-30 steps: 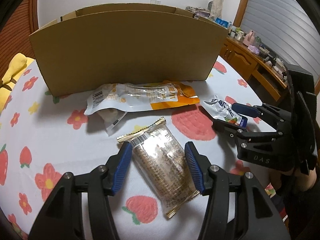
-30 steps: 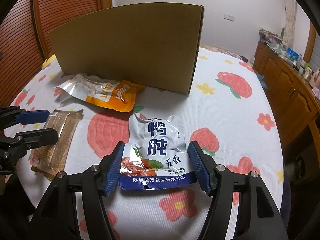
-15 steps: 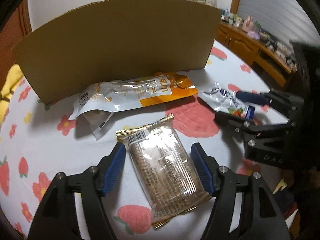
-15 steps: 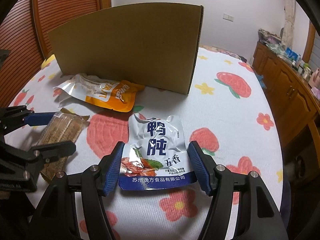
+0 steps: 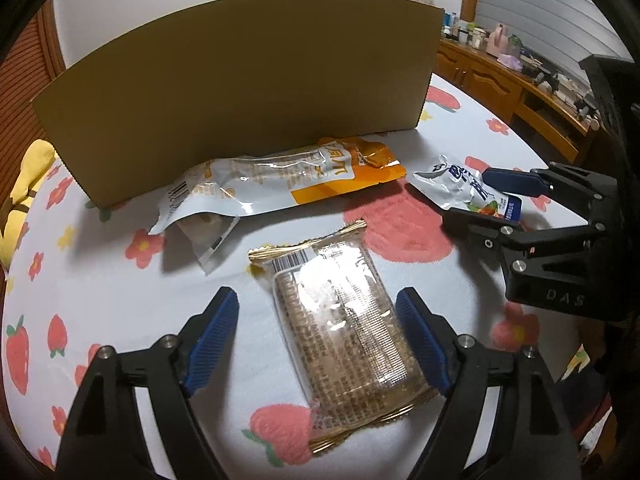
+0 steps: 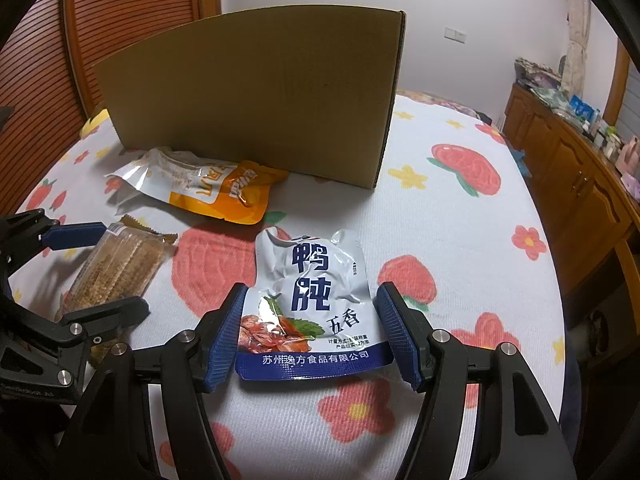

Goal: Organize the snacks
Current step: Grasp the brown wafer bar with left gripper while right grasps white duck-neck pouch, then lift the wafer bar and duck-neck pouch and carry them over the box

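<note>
We are lining up two pickups: our left gripper (image 5: 316,336) has just been spreading its fingers, now apart astride the cracker pack (image 5: 344,320). At its two o'clock, our right gripper (image 6: 310,330) brackets the silver pouch (image 6: 312,296), fingers apart. Next both must close, then lift toward the cardboard box (image 5: 240,92) at twelve o'clock.

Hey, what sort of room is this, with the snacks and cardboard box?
Probably a room in a home, perhaps a dining room: a round table under a strawberry-print cloth, a wooden sideboard crowded with bottles and household clutter, and a louvred wooden door.

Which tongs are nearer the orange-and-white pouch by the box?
Left. The left tongs straddle the clear biscuit pack just before the orange-and-white pouch; the right tongs sit farther off, around the silver pouch.
</note>
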A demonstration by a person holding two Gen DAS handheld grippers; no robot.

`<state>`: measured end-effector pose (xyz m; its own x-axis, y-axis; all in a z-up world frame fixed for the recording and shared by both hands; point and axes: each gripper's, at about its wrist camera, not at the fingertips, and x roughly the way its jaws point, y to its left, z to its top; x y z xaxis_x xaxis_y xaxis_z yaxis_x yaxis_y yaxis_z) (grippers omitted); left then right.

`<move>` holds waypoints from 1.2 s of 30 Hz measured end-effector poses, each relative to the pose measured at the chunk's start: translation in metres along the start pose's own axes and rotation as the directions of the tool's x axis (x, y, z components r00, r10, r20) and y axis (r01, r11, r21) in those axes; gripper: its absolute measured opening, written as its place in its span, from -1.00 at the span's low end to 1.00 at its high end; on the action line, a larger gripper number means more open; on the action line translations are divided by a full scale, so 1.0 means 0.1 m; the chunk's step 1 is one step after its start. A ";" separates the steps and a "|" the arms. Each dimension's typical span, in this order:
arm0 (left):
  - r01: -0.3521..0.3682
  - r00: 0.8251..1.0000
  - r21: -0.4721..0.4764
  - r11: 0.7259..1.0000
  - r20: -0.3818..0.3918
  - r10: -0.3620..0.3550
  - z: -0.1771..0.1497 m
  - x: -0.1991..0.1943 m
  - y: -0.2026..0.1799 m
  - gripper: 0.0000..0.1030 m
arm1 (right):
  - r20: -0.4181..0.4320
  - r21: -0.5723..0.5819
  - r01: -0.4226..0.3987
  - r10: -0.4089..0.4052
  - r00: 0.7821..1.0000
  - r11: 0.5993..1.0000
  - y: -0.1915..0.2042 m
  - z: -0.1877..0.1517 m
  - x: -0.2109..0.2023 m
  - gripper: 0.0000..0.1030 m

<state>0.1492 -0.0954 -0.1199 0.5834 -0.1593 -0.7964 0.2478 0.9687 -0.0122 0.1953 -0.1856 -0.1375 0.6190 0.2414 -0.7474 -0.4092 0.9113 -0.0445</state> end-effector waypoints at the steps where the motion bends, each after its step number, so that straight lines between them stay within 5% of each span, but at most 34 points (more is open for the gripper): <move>1: 0.004 1.000 0.006 1.000 -0.003 -0.004 0.00 0.00 0.00 0.59 | 0.000 0.000 0.000 0.000 1.000 1.000 0.01 0.00 0.00 0.29; 7: 0.045 0.999 0.019 0.999 -0.002 -0.045 -0.01 -0.05 0.09 0.54 | 0.000 0.000 0.000 0.000 1.000 1.000 0.01 0.00 0.00 0.29; 19: 0.066 0.998 0.040 0.997 0.021 -0.067 0.03 -0.14 0.08 -0.16 | 0.000 0.000 0.000 0.000 1.000 1.000 0.01 0.00 0.00 0.29; 36: 0.084 0.988 0.021 0.996 0.132 -0.086 0.04 -0.54 0.22 -0.19 | -0.002 -0.001 -0.002 0.002 1.000 1.000 0.01 0.00 0.00 0.29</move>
<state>0.1260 -0.0661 -0.0747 0.6566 -0.2658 -0.7059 0.3120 0.9477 -0.0667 0.1952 -0.1848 -0.1373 0.6170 0.2423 -0.7487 -0.4110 0.9106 -0.0440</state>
